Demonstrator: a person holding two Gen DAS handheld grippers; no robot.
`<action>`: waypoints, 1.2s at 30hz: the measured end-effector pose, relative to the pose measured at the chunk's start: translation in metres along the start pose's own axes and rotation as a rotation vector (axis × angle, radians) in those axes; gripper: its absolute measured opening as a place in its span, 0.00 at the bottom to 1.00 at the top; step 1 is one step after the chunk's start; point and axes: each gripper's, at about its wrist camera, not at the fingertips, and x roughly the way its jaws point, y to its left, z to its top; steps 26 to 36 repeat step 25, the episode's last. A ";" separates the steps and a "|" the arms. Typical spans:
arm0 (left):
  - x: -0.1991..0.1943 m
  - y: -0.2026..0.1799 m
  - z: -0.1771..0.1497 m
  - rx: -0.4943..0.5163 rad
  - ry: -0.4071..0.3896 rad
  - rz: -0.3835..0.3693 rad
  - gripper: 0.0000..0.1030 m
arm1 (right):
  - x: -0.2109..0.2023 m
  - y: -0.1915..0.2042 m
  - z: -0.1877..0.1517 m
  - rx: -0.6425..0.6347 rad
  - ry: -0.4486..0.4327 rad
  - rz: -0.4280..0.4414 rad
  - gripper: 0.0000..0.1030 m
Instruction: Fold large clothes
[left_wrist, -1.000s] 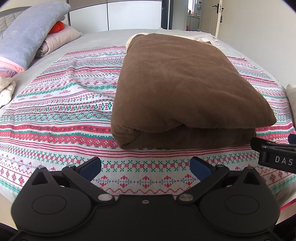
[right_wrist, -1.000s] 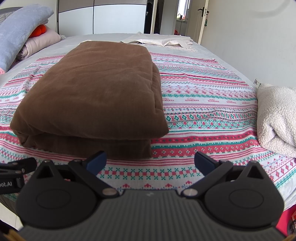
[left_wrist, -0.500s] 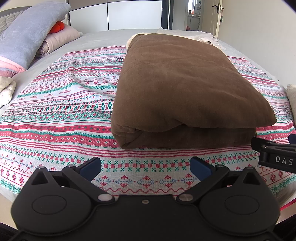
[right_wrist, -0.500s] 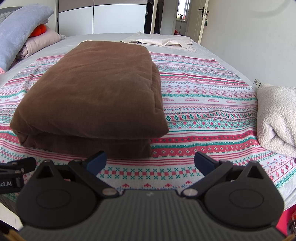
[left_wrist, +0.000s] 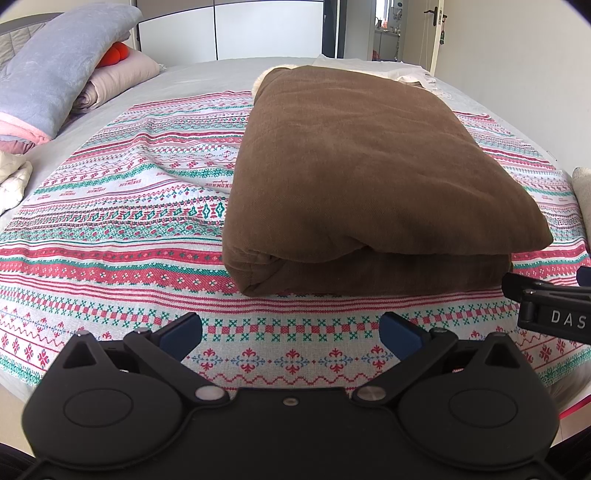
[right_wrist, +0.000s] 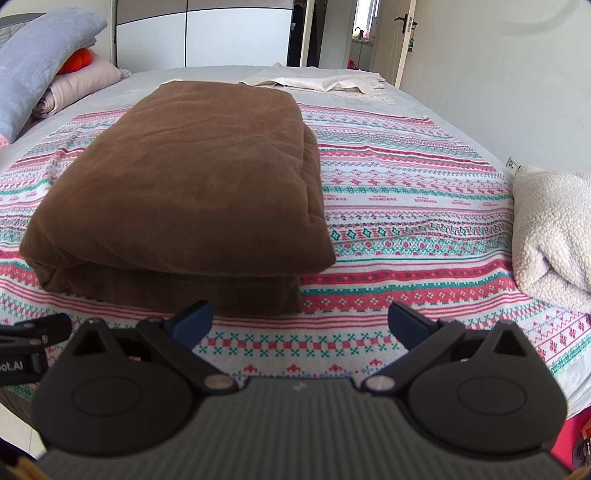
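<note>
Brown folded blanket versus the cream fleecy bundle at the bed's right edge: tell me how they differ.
The brown folded blanket is dark and smooth; the cream fleecy bundle is pale and nubbly. The blanket lies flat in squared layers mid-bed; the bundle is loosely rolled at the edge, partly out of frame. Both rest on the striped patterned bedspread, untouched by either tongs.

One folded brown blanket (left_wrist: 369, 177) — one patterned bedspread (left_wrist: 110, 221) — two grippers.

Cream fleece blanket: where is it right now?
In the right wrist view the cream fleece blanket sits at the right edge of the bed, on the patterned bedspread, apart from and right of the folded brown blanket.
</note>
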 end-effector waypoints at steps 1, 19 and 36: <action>0.000 0.000 0.000 0.000 0.000 0.000 1.00 | 0.000 0.000 0.000 0.000 0.000 0.000 1.00; 0.000 0.000 -0.003 0.001 0.002 -0.001 1.00 | 0.000 0.000 0.000 0.000 0.000 0.000 1.00; 0.000 -0.001 -0.003 0.006 -0.003 -0.006 1.00 | -0.001 -0.001 0.000 0.004 -0.005 0.000 1.00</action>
